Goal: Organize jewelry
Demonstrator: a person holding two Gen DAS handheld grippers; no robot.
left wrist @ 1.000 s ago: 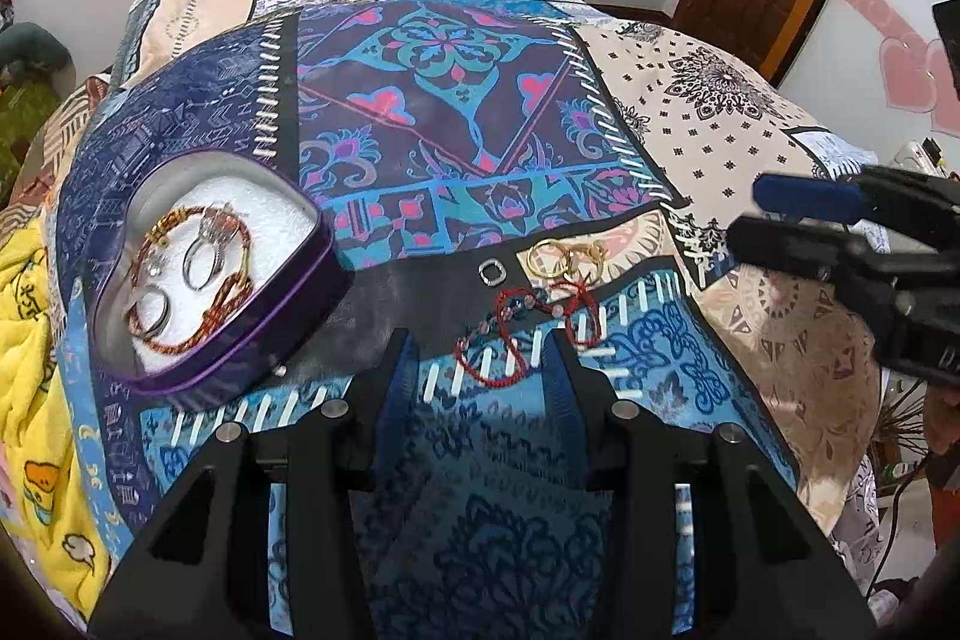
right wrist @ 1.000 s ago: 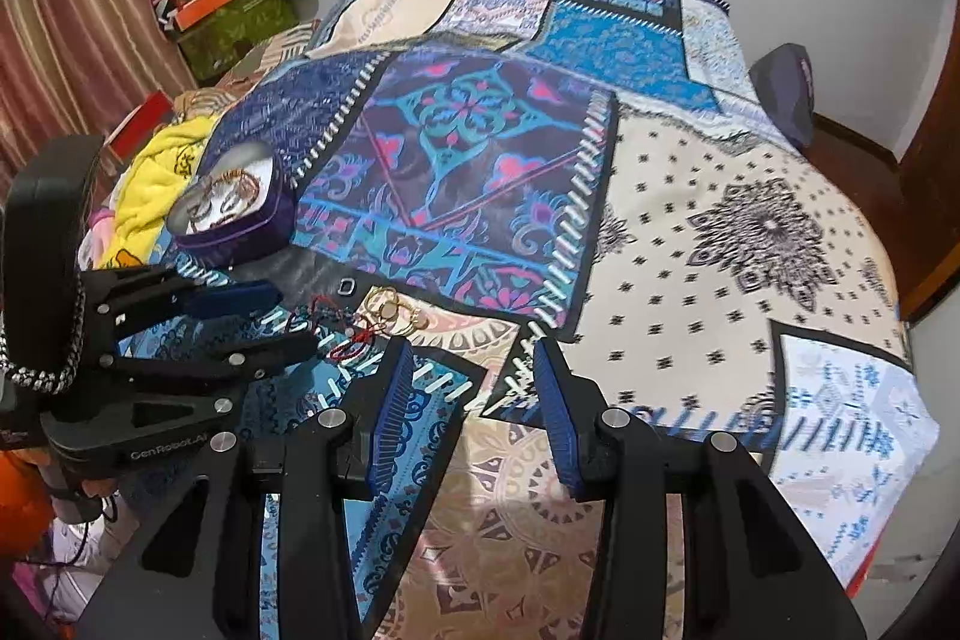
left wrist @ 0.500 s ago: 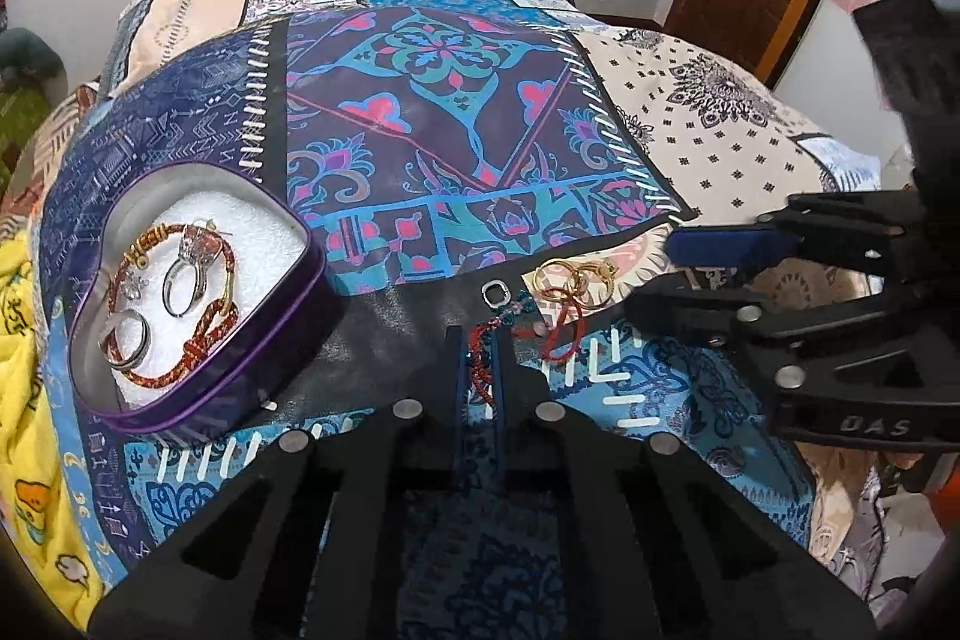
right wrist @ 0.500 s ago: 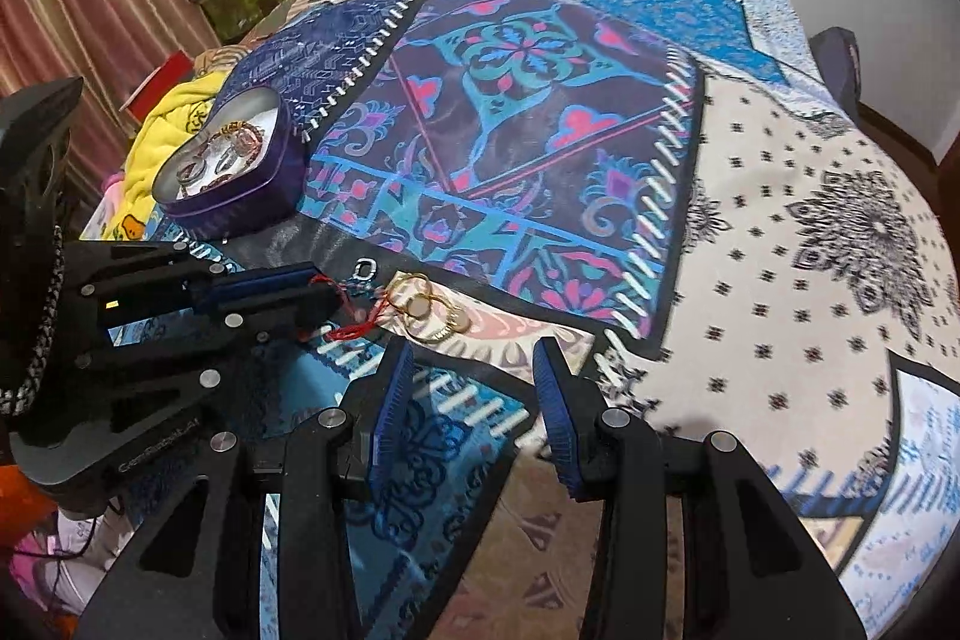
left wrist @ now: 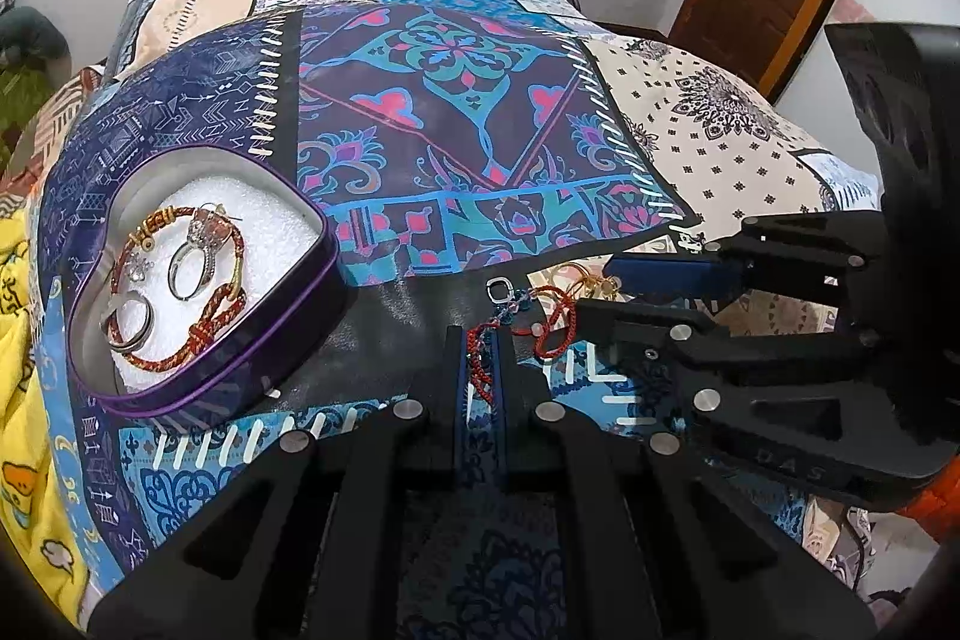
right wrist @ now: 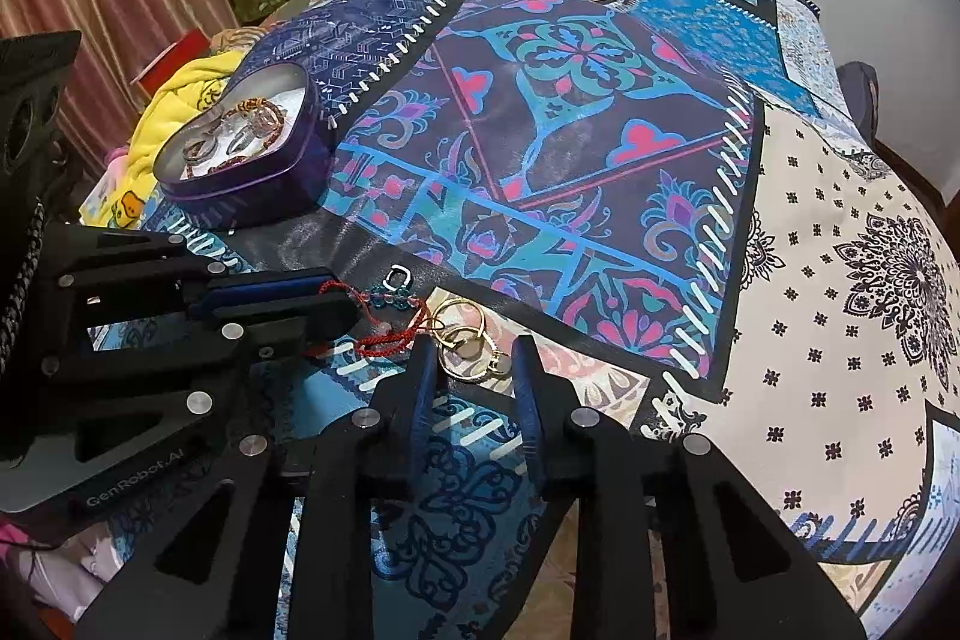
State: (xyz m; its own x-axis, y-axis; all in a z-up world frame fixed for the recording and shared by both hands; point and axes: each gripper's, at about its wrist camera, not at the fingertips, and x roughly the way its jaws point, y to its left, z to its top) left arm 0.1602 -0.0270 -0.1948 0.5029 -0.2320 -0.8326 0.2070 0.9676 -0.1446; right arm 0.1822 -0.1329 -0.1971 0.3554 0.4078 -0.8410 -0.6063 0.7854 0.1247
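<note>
Left gripper clamped on one end of the red cord bracelet, pads pinched together on the thin braid. Rest of the cord trailing loose across the bed quilt, with small teal beads and a silver square clasp at its far end. Probably gripped by the end so the limp braid can be lifted clear without dragging the neighbouring pieces.

Right gripper with pads apart, straddling the linked gold rings just beside the bracelet, apparently lined up to close on them. Rings thin, shiny, hard, interlocked, one set with tiny stones; likely to slip between flat pads.

Heart-shaped purple tin well to the left on the quilt, metal walls, white foam lining. Inside: a braided red-and-gold bangle, two silver rings, a small sparkly stud. Most likely the destination, with room left on the foam.
</note>
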